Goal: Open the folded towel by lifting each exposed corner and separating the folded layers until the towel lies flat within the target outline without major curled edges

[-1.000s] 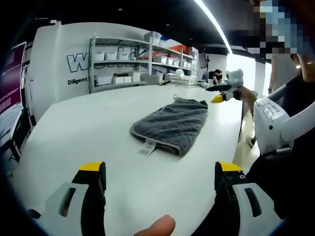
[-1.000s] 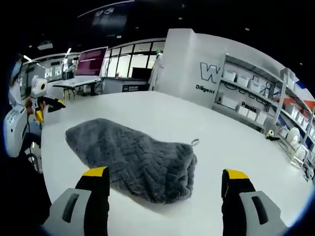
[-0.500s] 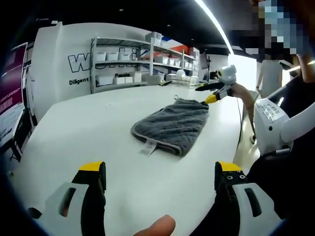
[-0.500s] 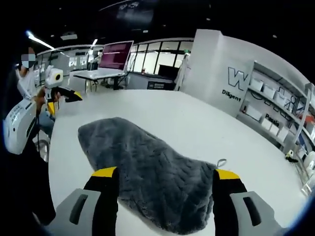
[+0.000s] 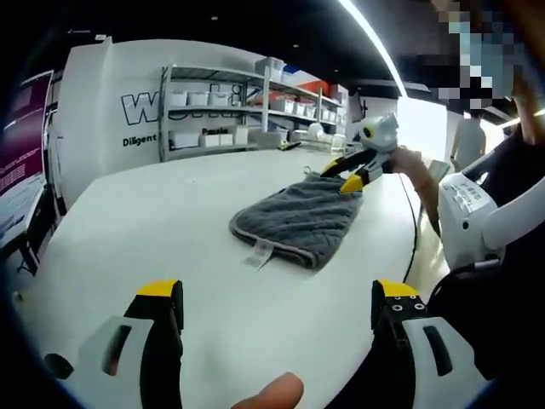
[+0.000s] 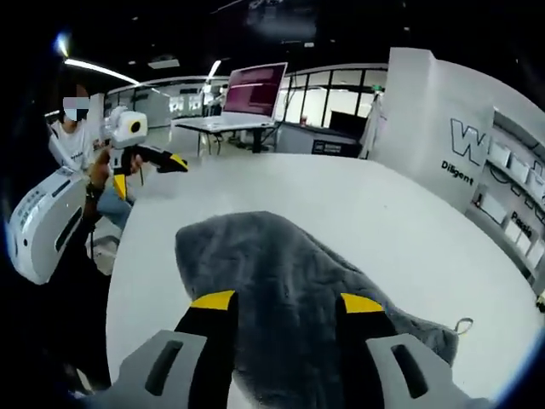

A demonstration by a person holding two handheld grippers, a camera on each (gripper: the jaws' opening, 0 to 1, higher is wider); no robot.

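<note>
Jaws of right gripper (image 6: pixel 288 302) narrowly parted over grey towel (image 6: pixel 281 273); left gripper (image 5: pixel 277 294) wide, empty.

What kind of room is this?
Probably a lab or workshop: metal shelves stacked with bins, a big white table holding a towel, and a large screen by distant desks.

A wide white table (image 5: pixel 153 221) with a rounded edge carries one thing: a folded grey towel (image 5: pixel 300 217), lying flat toward its far right side; its white tag (image 5: pixel 259 253) rests on the tabletop at the towel's near edge
</note>
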